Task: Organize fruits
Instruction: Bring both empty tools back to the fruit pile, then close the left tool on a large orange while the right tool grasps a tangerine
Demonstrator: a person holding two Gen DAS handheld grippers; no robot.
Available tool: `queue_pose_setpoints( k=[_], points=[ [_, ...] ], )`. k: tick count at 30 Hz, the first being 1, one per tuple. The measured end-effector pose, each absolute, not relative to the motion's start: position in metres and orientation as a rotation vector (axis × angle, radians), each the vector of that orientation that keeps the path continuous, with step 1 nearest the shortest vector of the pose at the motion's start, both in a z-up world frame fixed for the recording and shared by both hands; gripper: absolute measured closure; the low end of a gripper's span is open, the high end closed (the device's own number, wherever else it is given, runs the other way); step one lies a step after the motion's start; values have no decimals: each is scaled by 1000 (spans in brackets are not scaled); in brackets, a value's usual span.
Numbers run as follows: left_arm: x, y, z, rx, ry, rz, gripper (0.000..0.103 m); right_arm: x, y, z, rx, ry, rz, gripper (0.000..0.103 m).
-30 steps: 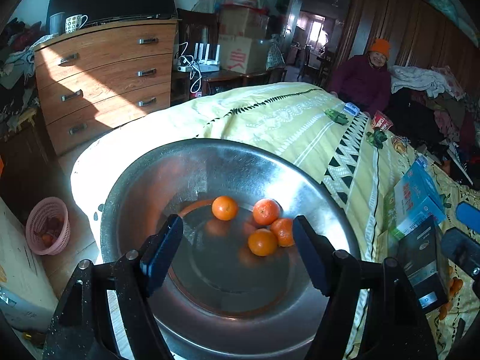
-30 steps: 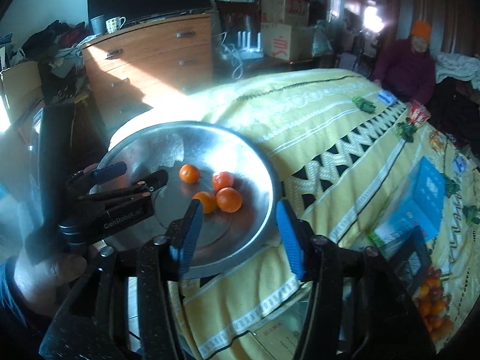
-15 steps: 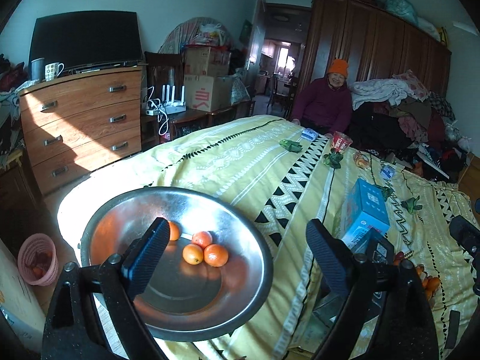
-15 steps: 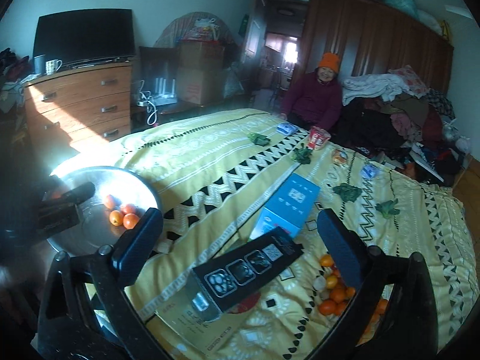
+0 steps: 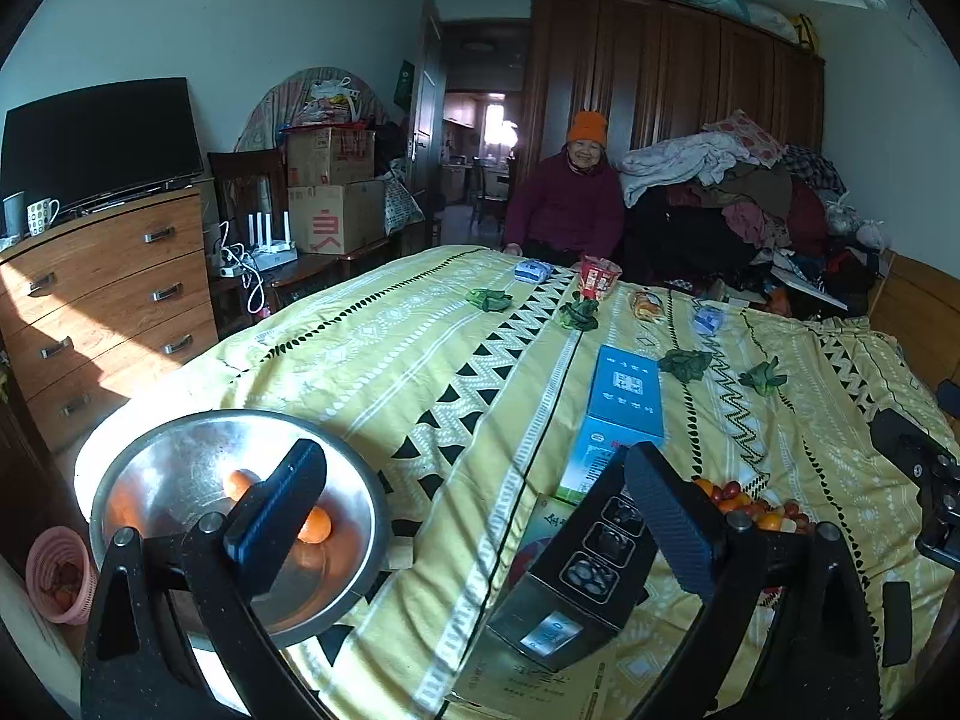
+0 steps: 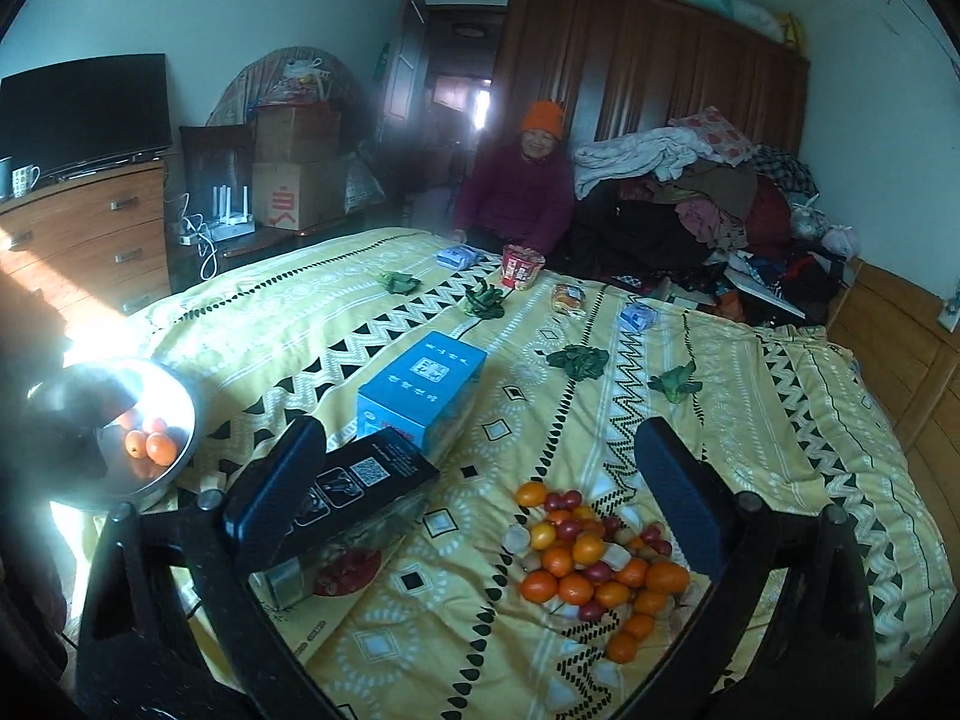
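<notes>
Yellow bedspread (image 6: 750, 396): fruit pile (image 6: 591, 564) below wide, empty right hand-held gripper (image 6: 480, 501).

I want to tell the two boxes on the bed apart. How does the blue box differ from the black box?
The blue box is bright blue with a white label on top; the black box is dark, with printed icons and a code. The blue box lies farther up the yellow bedspread; the black box lies nearer the camera, its near end behind the right gripper. Both are oblong cartons and lie close together.
</notes>
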State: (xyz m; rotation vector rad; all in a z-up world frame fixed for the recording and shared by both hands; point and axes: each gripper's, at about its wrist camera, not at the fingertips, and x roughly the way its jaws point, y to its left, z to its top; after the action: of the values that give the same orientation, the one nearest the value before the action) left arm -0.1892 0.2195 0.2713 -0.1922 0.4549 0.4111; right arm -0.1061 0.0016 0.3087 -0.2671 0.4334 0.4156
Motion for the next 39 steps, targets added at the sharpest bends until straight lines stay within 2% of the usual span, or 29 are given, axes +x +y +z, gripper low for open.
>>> queue_pose_setpoints(
  k=[12, 17, 19, 21, 23, 25, 28, 32, 39],
  points=[
    [-149, 145, 249, -130, 543, 242, 3, -85, -62, 282, -195, 493, 391, 0],
    [-133, 104, 223, -73, 617, 120, 3, -68, -139, 227, -104, 597, 363, 1],
    [-124, 91, 207, -83, 668, 69, 3, -61, -174, 195, -74, 682, 316, 6],
    [-115, 78, 190, -98, 718, 11, 6, -56, -207, 162, -26, 791, 290, 24],
    [-106, 63, 173, -96, 768, -46, 14, -54, -227, 138, 34, 878, 290, 36],
    [-97, 49, 157, -97, 806, -89, 17, -56, -234, 121, 56, 922, 309, 39],
    [-81, 30, 130, -121, 876, -165, 40, -51, -227, 107, 74, 946, 374, 42],
    [-50, 19, 98, -150, 932, -212, 56, -33, -214, 89, 41, 956, 406, 45],
    [7, 14, 67, -192, 933, -237, 56, -3, -209, 56, 28, 1015, 437, 48]
  ],
)
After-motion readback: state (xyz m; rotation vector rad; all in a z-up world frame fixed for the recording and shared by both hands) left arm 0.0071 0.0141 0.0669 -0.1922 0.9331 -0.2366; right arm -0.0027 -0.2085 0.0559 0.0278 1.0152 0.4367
